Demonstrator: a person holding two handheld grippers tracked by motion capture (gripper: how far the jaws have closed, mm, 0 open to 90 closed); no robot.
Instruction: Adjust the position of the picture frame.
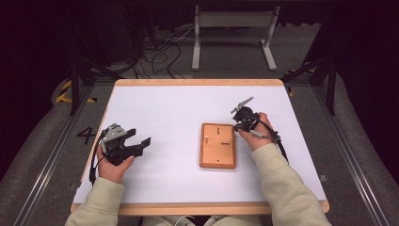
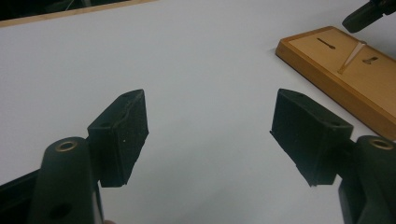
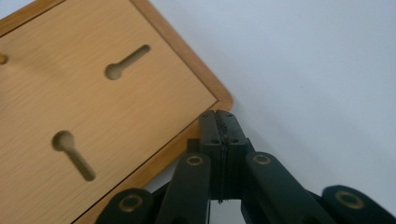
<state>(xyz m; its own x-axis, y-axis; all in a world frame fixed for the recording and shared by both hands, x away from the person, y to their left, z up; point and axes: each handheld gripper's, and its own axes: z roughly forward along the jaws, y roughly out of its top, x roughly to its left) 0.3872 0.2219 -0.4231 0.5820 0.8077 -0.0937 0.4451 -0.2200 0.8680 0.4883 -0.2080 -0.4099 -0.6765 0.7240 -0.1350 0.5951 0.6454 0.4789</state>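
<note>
At table centre, slightly toward 3 o'clock: flat rectangular orange-brown wooden board [image 1: 218, 145] with raised rim, keyhole slots in face, long axis running 12 to 6; right gripper [image 1: 239, 120] at board's 1 o'clock corner, jaws pressed together, nothing between, tips just beside rim; left gripper [image 1: 141, 143] well apart at board's 9 o'clock, jaws spread wide, empty; right hand nearer; thin pale peg [image 2: 351, 57] stands tilted on board.

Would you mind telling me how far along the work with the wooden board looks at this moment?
Early, by the look of it. Done: nothing visibly; the wooden board lies flat on the white table, back up with its keyhole slots showing. In hand: the right gripper, jaws shut and empty, sits at the board's edge near a corner. Left: any grasp or move; the left gripper waits open, apart.
</note>
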